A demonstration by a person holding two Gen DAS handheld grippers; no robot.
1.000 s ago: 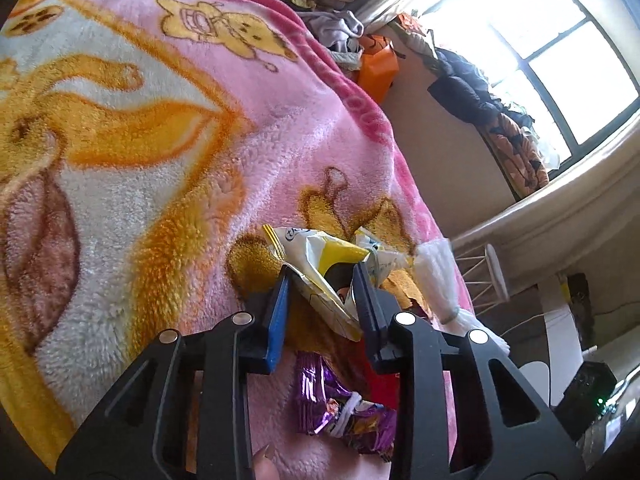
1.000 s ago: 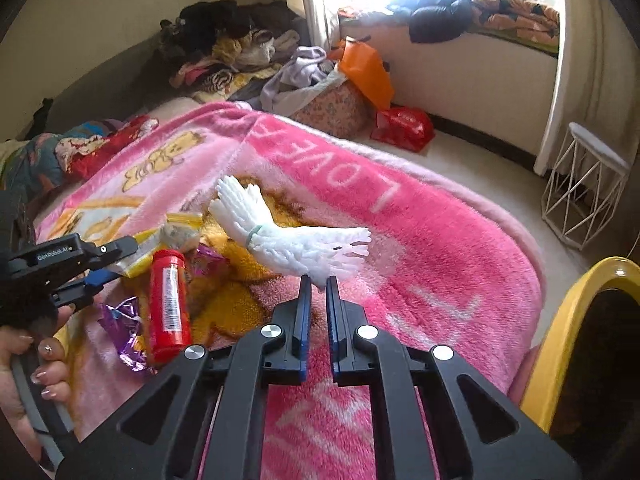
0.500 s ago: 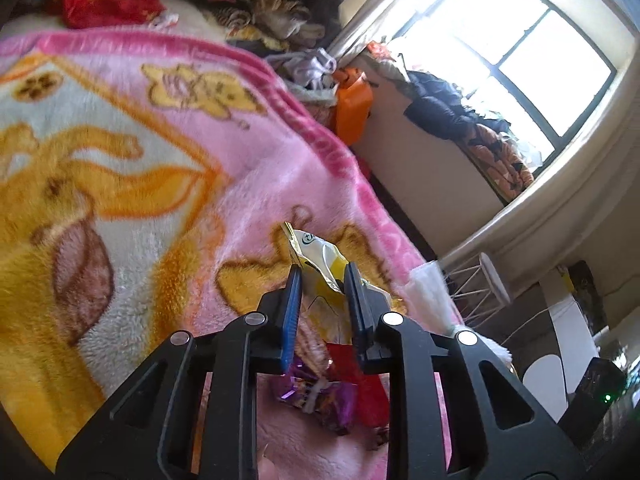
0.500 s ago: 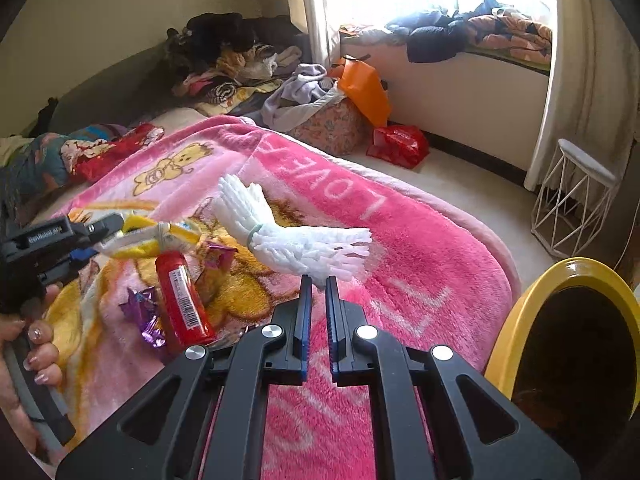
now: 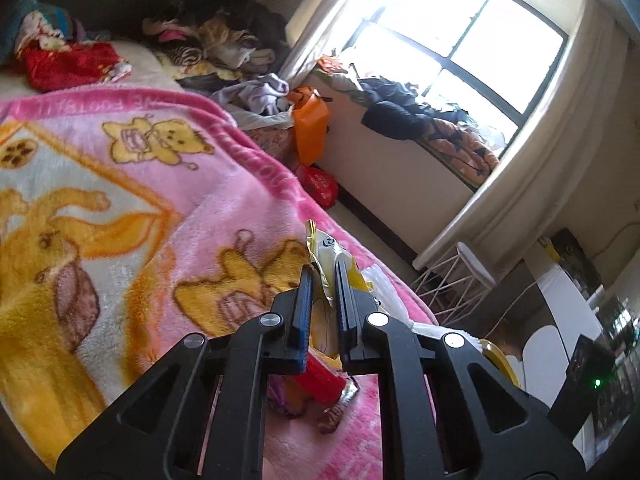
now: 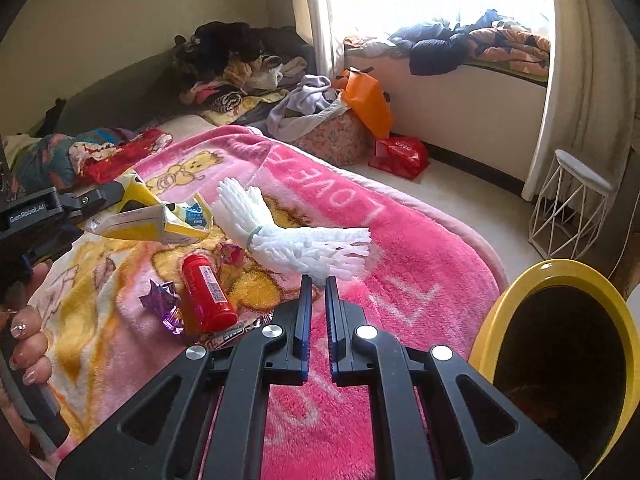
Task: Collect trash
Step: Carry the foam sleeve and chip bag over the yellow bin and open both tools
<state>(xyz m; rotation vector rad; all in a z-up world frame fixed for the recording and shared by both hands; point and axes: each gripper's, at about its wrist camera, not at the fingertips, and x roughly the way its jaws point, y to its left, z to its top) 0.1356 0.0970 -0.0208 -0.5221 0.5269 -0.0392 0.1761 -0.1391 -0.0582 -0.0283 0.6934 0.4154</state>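
My left gripper [image 5: 323, 270] is shut on a yellow and white snack wrapper [image 5: 326, 250] and holds it above the pink blanket [image 5: 120, 200]. From the right wrist view the wrapper [image 6: 152, 220] hangs from the left gripper [image 6: 114, 192] at the left. My right gripper [image 6: 319, 280] is shut and empty, just short of a white foam net [image 6: 296, 240]. A red tube [image 6: 206, 294], a purple wrapper [image 6: 164, 306] and a small pink wrapper [image 6: 231, 254] lie on the blanket. A yellow bin [image 6: 560, 356] stands at the lower right.
A clothes pile [image 6: 240, 64] lies at the bed's far end. An orange bag [image 6: 368, 100], a red bag [image 6: 400, 156] and a white wire stool [image 6: 572, 200] stand on the floor by the window wall.
My left gripper closed on the yellow wrapper and lifted it off the blanket. The right gripper drew back a little, and more of the yellow bin shows.
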